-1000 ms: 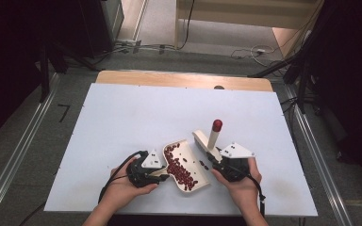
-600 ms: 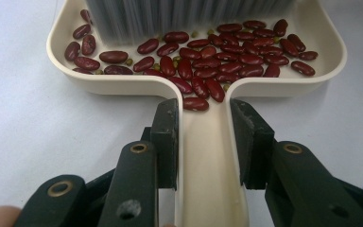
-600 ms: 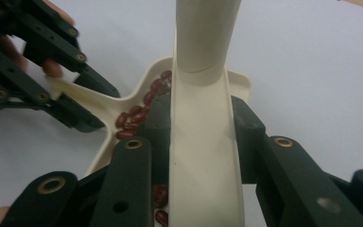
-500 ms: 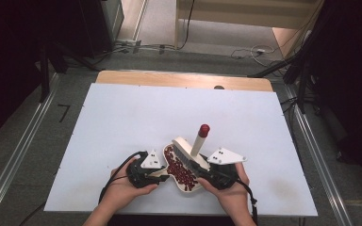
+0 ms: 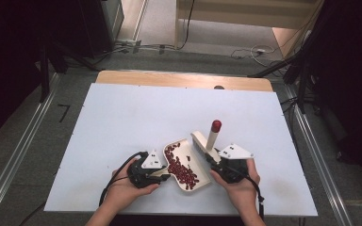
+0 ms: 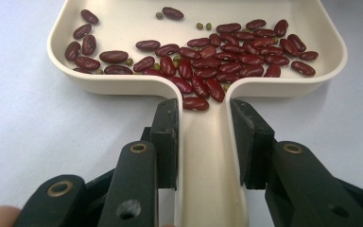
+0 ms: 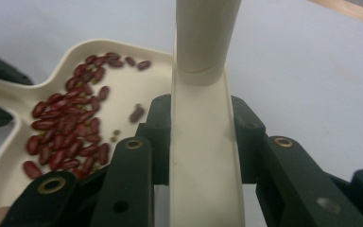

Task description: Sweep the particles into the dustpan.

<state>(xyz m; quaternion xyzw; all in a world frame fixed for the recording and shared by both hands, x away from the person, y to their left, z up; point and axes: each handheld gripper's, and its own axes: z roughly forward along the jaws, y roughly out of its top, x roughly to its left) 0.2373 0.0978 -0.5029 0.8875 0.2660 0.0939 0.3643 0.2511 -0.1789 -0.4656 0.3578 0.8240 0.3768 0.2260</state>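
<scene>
Pale blue tabletop [image 5: 122, 122]: keep left gripper [image 6: 203, 127] pinching cream plastic dustpan [image 6: 194, 28] handle flat, right gripper [image 7: 203, 127] clamping cream red-tipped brush [image 5: 210, 137], sweep dark red beans [image 6: 227, 56] inward

dustpan [image 6: 123, 28] cream | beans [image 6: 227, 56] dark red, some perhaps green | table [image 5: 136, 117] white

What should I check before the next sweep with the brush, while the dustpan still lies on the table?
1. Left tool clamped on dustpan handle: ok.
2. Right tool clamped on brush: ok.
3. Red beans inside the pan: ok.
4. Stray beans on the table: cannot tell.
5. Brush head beside the pan's open edge: ok.
6. Pan flat on the table: cannot tell.
</scene>
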